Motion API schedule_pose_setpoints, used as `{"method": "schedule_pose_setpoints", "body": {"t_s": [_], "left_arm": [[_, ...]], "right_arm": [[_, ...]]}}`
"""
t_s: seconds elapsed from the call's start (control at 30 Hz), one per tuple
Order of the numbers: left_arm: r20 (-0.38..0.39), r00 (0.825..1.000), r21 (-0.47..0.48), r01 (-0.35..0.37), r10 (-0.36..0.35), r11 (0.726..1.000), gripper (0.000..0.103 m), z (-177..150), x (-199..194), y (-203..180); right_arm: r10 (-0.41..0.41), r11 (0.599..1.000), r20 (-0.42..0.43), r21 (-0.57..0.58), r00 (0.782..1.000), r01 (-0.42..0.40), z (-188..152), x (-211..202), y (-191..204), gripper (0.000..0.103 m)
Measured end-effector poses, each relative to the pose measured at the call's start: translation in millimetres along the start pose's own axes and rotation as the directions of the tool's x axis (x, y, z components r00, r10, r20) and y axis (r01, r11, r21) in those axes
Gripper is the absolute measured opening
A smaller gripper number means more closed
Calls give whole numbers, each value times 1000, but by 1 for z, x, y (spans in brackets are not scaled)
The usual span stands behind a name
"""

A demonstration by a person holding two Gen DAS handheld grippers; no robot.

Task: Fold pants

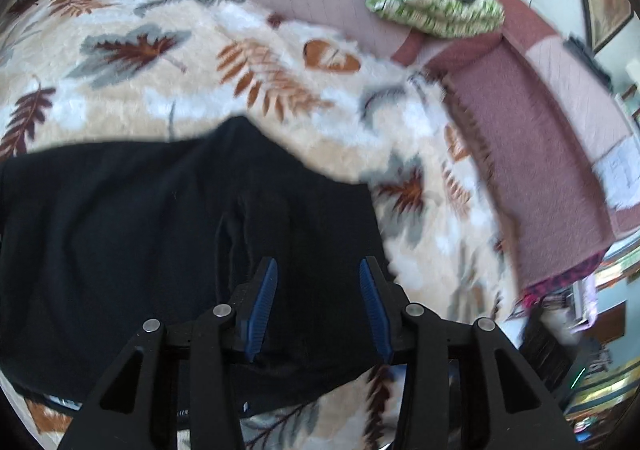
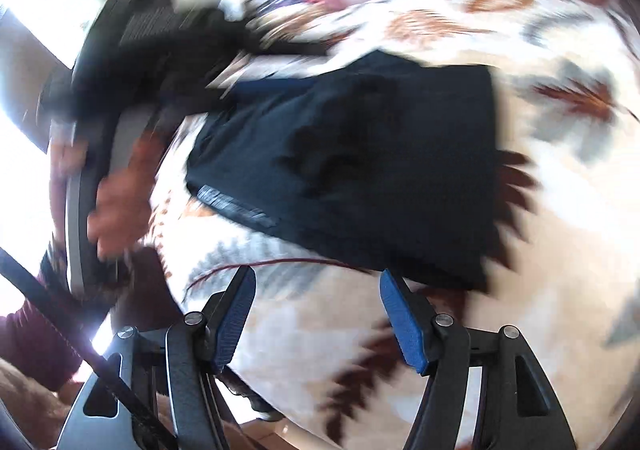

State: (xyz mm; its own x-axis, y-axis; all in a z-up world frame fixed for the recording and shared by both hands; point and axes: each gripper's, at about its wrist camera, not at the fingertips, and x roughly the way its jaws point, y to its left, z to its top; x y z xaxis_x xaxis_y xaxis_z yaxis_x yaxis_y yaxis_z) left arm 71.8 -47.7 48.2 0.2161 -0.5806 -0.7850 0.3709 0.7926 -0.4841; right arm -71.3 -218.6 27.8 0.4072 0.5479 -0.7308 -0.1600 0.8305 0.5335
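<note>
Just beyond both open hand-held grippers lie folded pants.

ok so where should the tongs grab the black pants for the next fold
Probably the near-right corner of the black pants, beside the right tongs, coming in low from the near side. The bundle lies flat on the leaf-print blanket, so its layered edge is what stands clear to pinch.

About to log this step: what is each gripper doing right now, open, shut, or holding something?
Left gripper: open, jaws apart over the black pants, gripping nothing.
Right gripper: open, jaws wide over the leaf-print blanket, holding nothing.
</note>
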Motion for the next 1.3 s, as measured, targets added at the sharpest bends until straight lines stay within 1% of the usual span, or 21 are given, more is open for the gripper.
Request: {"method": "schedule_pose_setpoints", "body": {"t_s": [0.03, 0.1, 0.13, 0.17, 0.2, 0.27, 0.37, 0.47, 0.57, 0.6, 0.67, 0.77, 0.9, 0.97, 1.0, 1.07, 1.1, 1.17, 1.23, 1.27, 1.3], "left_arm": [[-12, 998, 3, -54, 54, 999, 42, -5, 5, 2], [-33, 983, 9, -181, 181, 983, 42, -16, 18, 12], [-40, 977, 6, -211, 211, 977, 42, -20, 22, 17], [-15, 982, -11, -188, 188, 982, 42, -25, 19, 24], [-7, 984, -19, -180, 179, 984, 42, -26, 17, 26], [-3, 984, -25, -180, 180, 983, 42, -29, 13, 29], [15, 985, -33, -173, 174, 984, 42, -35, 7, 32], [30, 983, -44, -179, 181, 983, 42, -43, 0, 34], [42, 980, -61, -193, 196, 979, 42, -49, -5, 35], [47, 978, -65, -198, 201, 978, 42, -51, -6, 34], [57, 974, -57, -216, 219, 975, 42, -55, -7, 31], [65, 971, -49, -227, 230, 973, 42, -57, -7, 30], [73, 974, -65, -211, 215, 975, 42, -59, -8, 35], [81, 977, -77, -194, 200, 978, 42, -60, -13, 37], [82, 977, -83, -191, 198, 978, 42, -61, -16, 38], [82, 975, -97, -200, 208, 975, 42, -64, -27, 40], [97, 972, -103, -206, 215, 973, 42, -66, -39, 41], [155, 965, -128, -191, 210, 973, 42, -72, -66, 49], [210, 954, -188, -175, 214, 966, 42, -77, -92, 65], [240, 943, -239, -171, 229, 956, 43, -80, -105, 78], [268, 929, -301, -169, 253, 939, 46, -83, -118, 94]], "right_arm": [[-5, 999, 18, 33, 1000, 5, 0, -6, -8, 70], [-10, 992, 72, 127, 997, 1, 3, -21, -30, 70], [-21, 988, 91, 156, 996, 7, 9, -22, -35, 71], [-34, 982, 115, 188, 993, 12, 11, -27, -41, 70], [-34, 976, 143, 219, 989, 2, 15, -32, -46, 70], [-10, 965, 179, 259, 984, -38, 22, -37, -50, 71], [40, 952, 208, 290, 977, -101, 37, -39, -52, 71], [128, 934, 222, 302, 967, -193, 57, -34, -42, 71], [241, 906, 190, 308, 952, -291, 78, -13, -31, 71], [293, 888, 166, 317, 942, -332, 89, 1, -28, 71], [366, 856, 120, 346, 923, -385, 103, 26, -23, 71], [428, 811, 56, 416, 902, -411, 118, 71, -21, 71], [404, 798, 9, 486, 915, -357, 135, 117, -26, 69], [387, 803, 17, 486, 922, -346, 146, 122, -26, 69], [359, 820, 19, 471, 933, -325, 154, 122, -23, 69], [270, 869, 1, 430, 963, -244, 170, 124, -17, 69], [215, 896, -16, 401, 976, -191, 176, 123, -14, 69], [154, 924, -40, 360, 987, -130, 186, 119, -8, 69], [148, 935, -40, 332, 988, -127, 193, 113, -3, 69], [151, 941, -39, 311, 988, -131, 198, 109, 4, 69], [145, 948, -50, 294, 988, -124, 200, 105, 10, 69]]}}
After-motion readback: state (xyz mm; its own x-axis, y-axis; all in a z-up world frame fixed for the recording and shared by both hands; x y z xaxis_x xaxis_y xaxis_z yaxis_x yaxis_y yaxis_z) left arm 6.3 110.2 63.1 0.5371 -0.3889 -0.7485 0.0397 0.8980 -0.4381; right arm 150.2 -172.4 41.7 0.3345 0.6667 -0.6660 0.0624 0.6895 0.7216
